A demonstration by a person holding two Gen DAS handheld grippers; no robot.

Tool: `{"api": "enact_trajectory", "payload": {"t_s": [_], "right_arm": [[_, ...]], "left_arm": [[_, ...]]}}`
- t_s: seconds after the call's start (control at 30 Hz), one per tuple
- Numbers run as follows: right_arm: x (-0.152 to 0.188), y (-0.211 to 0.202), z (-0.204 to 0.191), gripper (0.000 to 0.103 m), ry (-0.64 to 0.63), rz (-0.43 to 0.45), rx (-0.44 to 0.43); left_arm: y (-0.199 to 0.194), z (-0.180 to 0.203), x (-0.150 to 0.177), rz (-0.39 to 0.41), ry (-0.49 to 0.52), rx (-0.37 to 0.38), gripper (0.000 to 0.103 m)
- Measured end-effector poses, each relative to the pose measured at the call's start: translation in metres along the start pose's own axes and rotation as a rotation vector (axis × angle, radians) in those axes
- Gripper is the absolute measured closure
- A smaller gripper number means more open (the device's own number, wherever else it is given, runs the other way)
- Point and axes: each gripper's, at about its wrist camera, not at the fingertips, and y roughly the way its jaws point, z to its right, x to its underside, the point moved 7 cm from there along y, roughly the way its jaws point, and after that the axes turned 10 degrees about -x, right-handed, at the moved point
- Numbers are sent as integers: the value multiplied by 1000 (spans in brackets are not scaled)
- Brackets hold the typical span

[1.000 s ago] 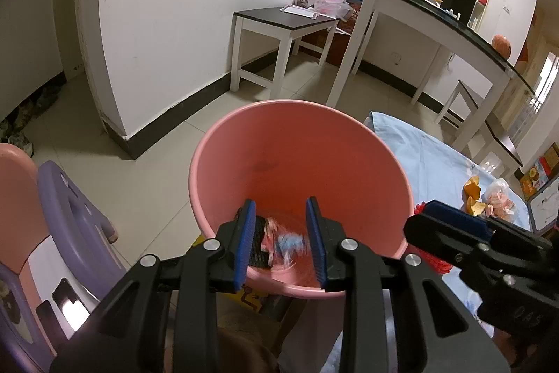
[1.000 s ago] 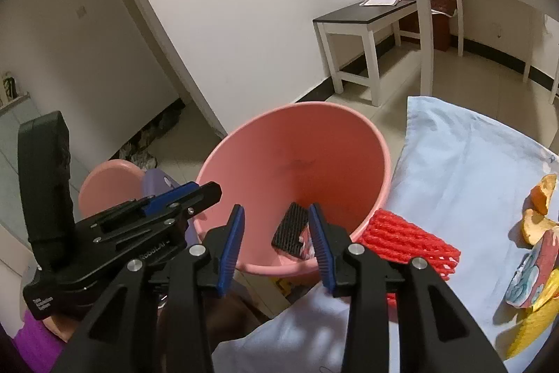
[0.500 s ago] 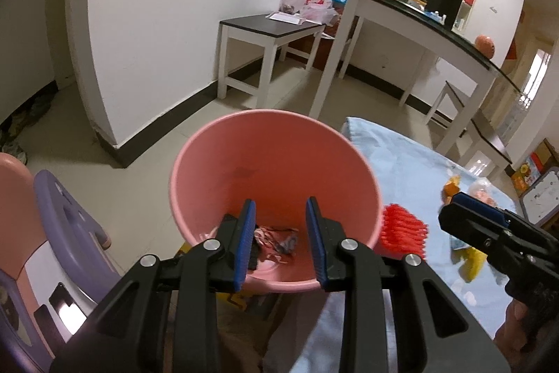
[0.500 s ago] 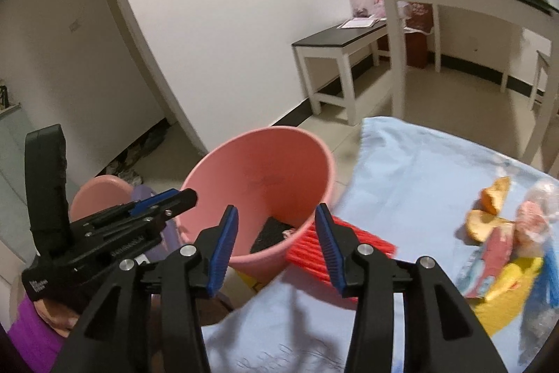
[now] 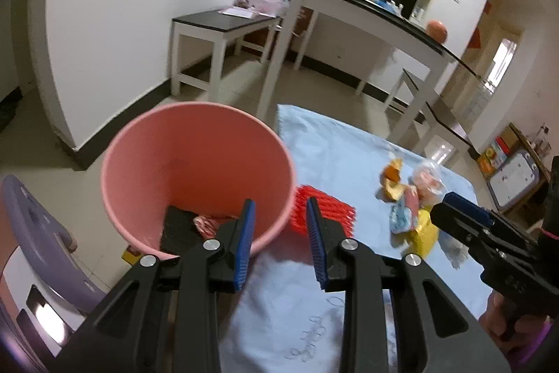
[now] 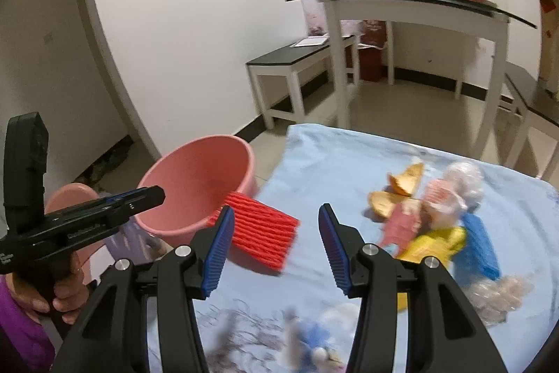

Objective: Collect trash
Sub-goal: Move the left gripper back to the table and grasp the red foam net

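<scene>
A pink bucket [image 5: 195, 159] stands at the left edge of a table under a light blue cloth [image 5: 335, 149]; it also shows in the right wrist view [image 6: 195, 184]. Inside it lie a black pad [image 5: 178, 226] and a wrapper [image 5: 206, 224]. A red ribbed mat [image 6: 262, 229] lies on the cloth beside the bucket. Orange peels [image 6: 401, 187], wrappers and plastic bags [image 6: 454, 194] lie in a pile to the right. My left gripper [image 5: 279, 240] is open and empty over the bucket's near rim. My right gripper [image 6: 276, 243] is open and empty above the cloth, near the red mat.
A purple and pink child's chair [image 5: 31, 233] stands left of the bucket. A low dark-topped bench [image 5: 223, 23] and a tall white table [image 5: 377, 16] stand by the far wall. The right gripper shows at the right of the left wrist view [image 5: 489, 233].
Both grippers have pulled back from the bucket and swung right toward the cloth. The right gripper's jaws have opened wider. The trash pile has come into view.
</scene>
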Motion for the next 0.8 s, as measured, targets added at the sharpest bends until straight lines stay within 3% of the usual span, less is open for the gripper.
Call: {"api": "enact_trajectory", "payload": {"t_s": [0.17, 0.33, 0.57, 0.8], "right_arm": [[11, -16, 15, 53, -8, 10, 55], [24, -31, 33, 53, -1, 18, 97], [37, -58, 67, 53, 57, 39, 146], [45, -82, 92, 53, 99, 67, 186]], "left_arm": [[7, 26, 16, -51, 25, 46, 73], [23, 41, 33, -102, 24, 33, 72], [55, 46, 45, -185, -48, 9, 72], [74, 46, 41, -209, -133, -2, 72]]}}
